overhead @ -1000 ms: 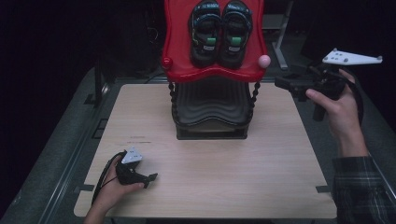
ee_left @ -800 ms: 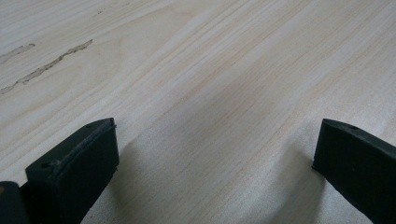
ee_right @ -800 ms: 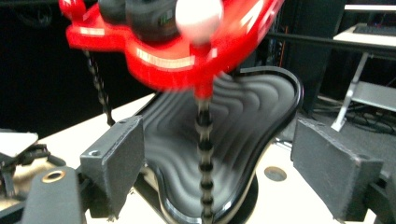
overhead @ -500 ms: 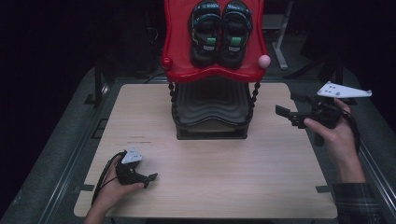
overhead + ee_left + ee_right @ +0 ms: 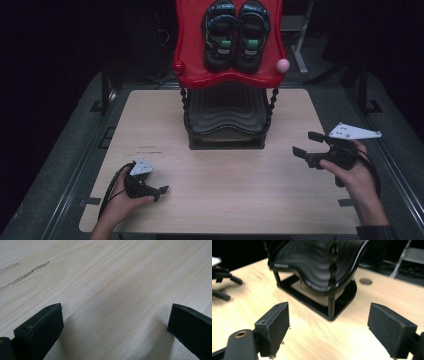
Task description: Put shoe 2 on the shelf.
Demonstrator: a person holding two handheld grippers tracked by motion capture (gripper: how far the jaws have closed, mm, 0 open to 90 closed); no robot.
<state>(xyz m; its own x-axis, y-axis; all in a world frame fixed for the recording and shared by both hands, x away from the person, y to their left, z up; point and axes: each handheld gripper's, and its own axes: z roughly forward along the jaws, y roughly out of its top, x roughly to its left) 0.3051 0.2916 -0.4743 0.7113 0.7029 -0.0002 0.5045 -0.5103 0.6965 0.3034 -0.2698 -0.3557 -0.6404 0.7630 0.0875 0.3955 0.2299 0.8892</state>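
A pair of black shoes point(image 5: 235, 34) with green tabs lies on the red top shelf point(image 5: 192, 55) of a shoe rack at the table's far middle. Below it are the rack's black wavy shelves point(image 5: 226, 117) point(image 5: 317, 267), which are bare. My right gripper point(image 5: 306, 145) point(image 5: 328, 308) hovers low over the table's right side. Its jaws are open with nothing between them, and they point left toward the rack's base. My left gripper point(image 5: 159, 192) point(image 5: 116, 312) rests on the near left of the wooden table point(image 5: 225, 200), open and holding nothing. In the right gripper view it shows far off point(image 5: 223, 285).
The rack has beaded black posts point(image 5: 186, 107) and a pink knob point(image 5: 283, 65) on the red shelf's right corner. A round hole point(image 5: 365, 281) is in the tabletop behind the rack. Dark floor and stands surround the table.
My right gripper has come down from beside the rack's top shelf to just above the table at the right, and nearer the front edge. The left gripper has stayed put.
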